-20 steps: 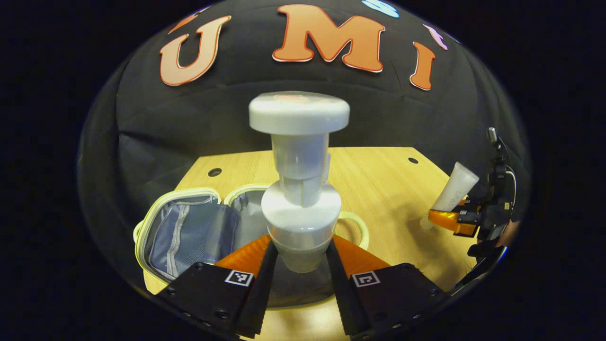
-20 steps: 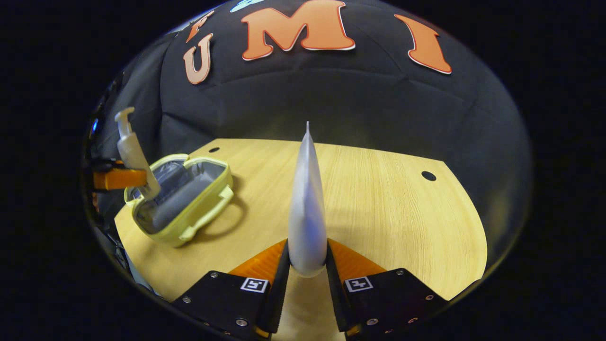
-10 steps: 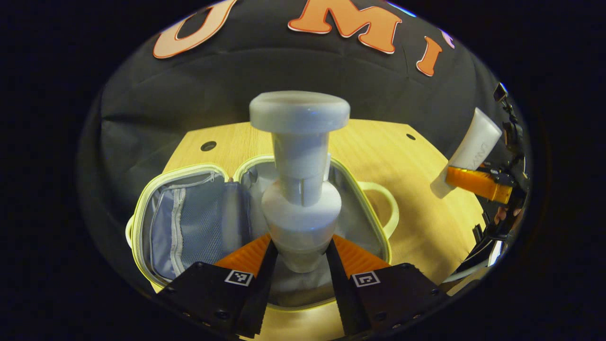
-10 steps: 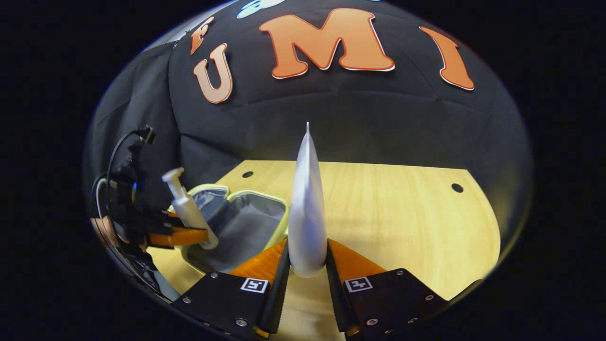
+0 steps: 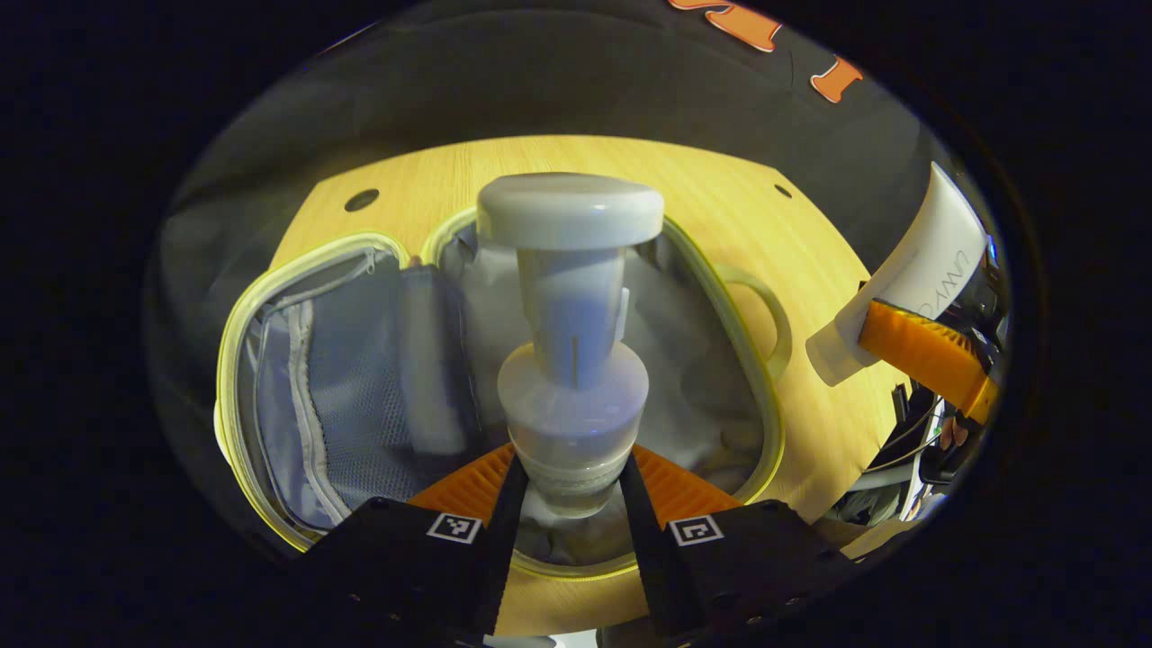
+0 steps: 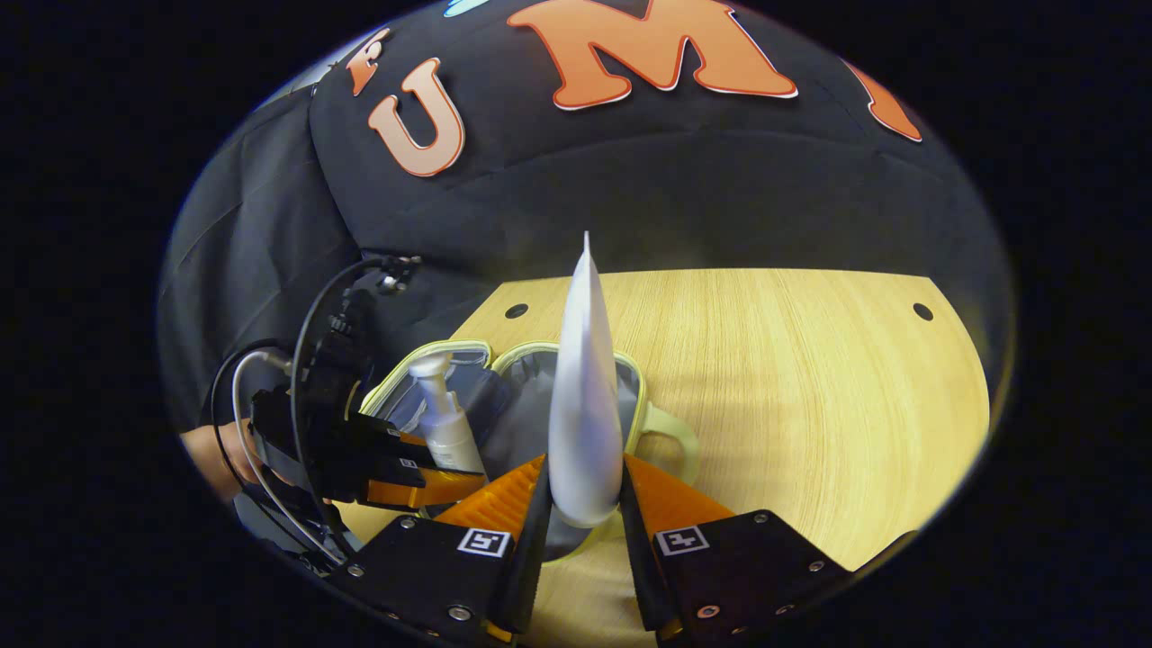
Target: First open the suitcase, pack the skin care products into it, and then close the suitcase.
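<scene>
The white tube [image 5: 931, 256] carries one line of dark lettering along its side (too small and warped to make out). The left hand-held gripper [image 5: 567, 472] and the right hand-held gripper [image 6: 583, 490] each bear two square black-and-white code tags [image 5: 453, 527], without letters or numbers.

Light wooden table [image 6: 792, 378] with small round holes [image 6: 922, 311], black cloth wall [image 6: 684, 189]

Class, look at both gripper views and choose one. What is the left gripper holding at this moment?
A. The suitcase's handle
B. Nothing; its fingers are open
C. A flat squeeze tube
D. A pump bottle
D: in the left gripper view the left gripper has both fingers pressed on the pump bottle above the open suitcase; the tube sits in the right gripper.
</scene>
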Demonstrator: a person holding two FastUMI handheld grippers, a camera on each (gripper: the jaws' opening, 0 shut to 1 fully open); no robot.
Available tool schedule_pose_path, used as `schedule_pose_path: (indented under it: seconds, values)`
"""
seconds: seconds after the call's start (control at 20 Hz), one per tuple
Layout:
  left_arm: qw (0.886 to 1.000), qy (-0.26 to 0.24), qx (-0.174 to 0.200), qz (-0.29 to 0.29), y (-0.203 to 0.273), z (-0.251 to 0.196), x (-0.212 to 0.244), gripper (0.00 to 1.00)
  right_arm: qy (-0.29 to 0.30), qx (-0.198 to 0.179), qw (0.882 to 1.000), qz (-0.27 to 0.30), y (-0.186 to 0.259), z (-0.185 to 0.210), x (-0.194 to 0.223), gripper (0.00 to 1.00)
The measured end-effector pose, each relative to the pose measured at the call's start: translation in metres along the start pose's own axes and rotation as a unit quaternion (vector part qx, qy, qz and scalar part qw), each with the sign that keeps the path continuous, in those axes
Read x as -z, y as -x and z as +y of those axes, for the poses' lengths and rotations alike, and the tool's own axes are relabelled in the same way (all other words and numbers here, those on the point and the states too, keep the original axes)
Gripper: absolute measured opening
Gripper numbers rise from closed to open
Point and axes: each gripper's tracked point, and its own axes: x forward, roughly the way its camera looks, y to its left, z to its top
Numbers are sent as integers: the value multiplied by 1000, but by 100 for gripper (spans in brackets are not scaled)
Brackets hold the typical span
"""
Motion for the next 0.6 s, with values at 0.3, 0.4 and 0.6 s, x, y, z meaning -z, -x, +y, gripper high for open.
schedule_pose_path:
  seconds: [0.3, 0.4, 0.6]
  values:
    - [999, 3, -15, 44, -20, 0, -6, 61, -29, -4, 999, 39, -14, 19, 20, 45]
    - [998, 23, -32, 46, -30, 2, -6, 61, -28, -11, 998, 52, -22, 21, 25, 45]
    - [996, 61, -56, 13, -36, 4, -13, 61, -42, -31, 995, 83, -33, 23, 34, 45]
